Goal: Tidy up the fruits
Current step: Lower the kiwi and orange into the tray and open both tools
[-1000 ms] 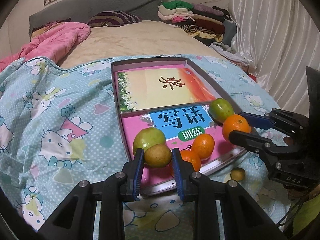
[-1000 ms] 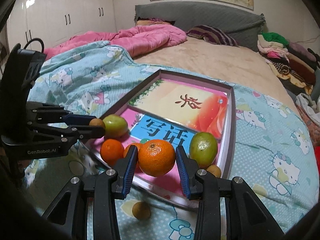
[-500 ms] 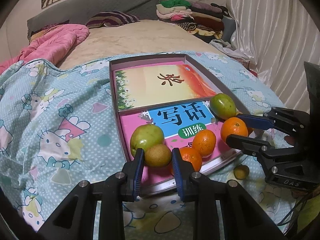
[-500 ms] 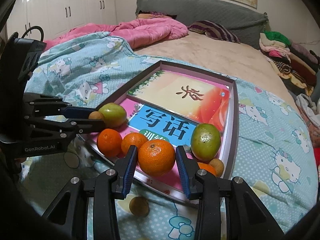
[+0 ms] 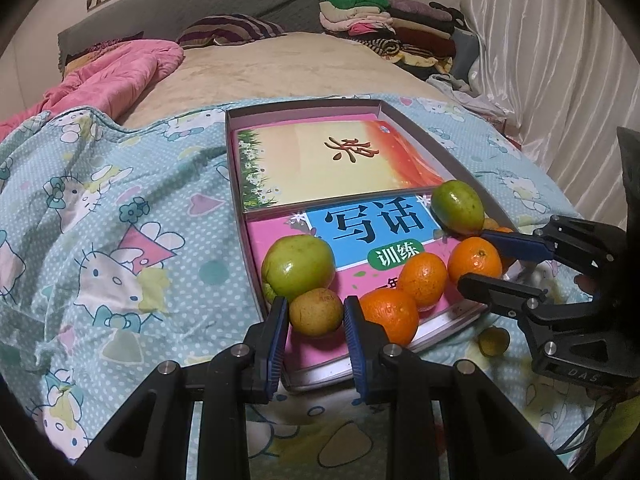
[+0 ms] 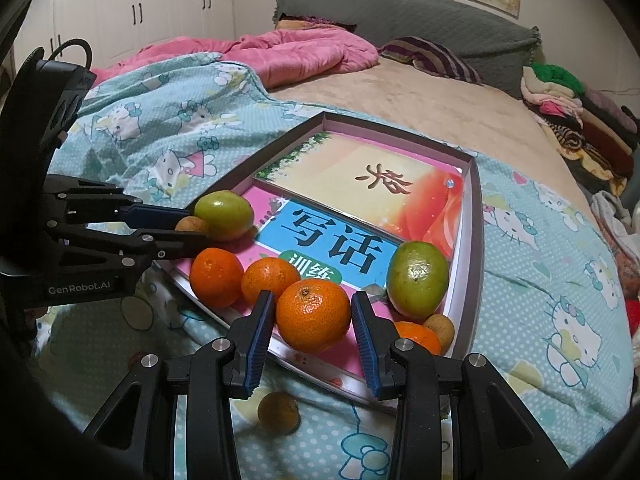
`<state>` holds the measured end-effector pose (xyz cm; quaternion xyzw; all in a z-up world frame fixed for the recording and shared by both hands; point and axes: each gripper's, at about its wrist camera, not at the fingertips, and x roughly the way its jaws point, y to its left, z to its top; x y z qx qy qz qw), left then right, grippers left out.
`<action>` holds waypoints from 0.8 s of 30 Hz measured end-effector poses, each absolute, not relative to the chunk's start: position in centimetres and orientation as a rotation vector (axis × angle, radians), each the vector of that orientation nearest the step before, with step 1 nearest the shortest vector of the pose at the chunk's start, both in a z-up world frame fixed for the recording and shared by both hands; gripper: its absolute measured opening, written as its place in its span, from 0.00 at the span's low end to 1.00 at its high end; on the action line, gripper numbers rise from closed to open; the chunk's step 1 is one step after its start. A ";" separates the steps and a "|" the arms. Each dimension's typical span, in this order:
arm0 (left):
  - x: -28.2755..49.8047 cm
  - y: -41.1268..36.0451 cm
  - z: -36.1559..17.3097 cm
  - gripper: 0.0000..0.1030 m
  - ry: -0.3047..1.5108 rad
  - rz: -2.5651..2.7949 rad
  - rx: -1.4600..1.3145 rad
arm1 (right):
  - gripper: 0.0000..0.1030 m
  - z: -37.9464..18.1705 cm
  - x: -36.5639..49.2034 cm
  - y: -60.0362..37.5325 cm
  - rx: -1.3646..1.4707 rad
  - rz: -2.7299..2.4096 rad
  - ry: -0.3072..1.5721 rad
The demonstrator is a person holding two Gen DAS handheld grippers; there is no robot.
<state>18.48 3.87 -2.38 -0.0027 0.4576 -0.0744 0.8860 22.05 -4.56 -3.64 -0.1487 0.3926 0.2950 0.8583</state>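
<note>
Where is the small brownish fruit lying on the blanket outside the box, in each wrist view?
Left wrist view: the loose brownish fruit lies lower right on the blanket, just past the box's near edge, under the right gripper.
Right wrist view: the same fruit sits bottom centre, below the right gripper's fingers and the orange they hold.
Shared landmark: the blue book cover inside the box.
</note>
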 end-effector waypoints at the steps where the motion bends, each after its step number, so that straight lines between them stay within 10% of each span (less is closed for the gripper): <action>1: 18.5 3.9 -2.4 0.28 0.952 -0.156 -0.005 | 0.39 -3.7 22.1 -4.5 -0.315 0.619 0.827; 24: 18.5 4.0 -2.4 0.28 0.955 -0.160 -0.014 | 0.43 -4.4 22.3 -4.6 -0.320 0.610 0.858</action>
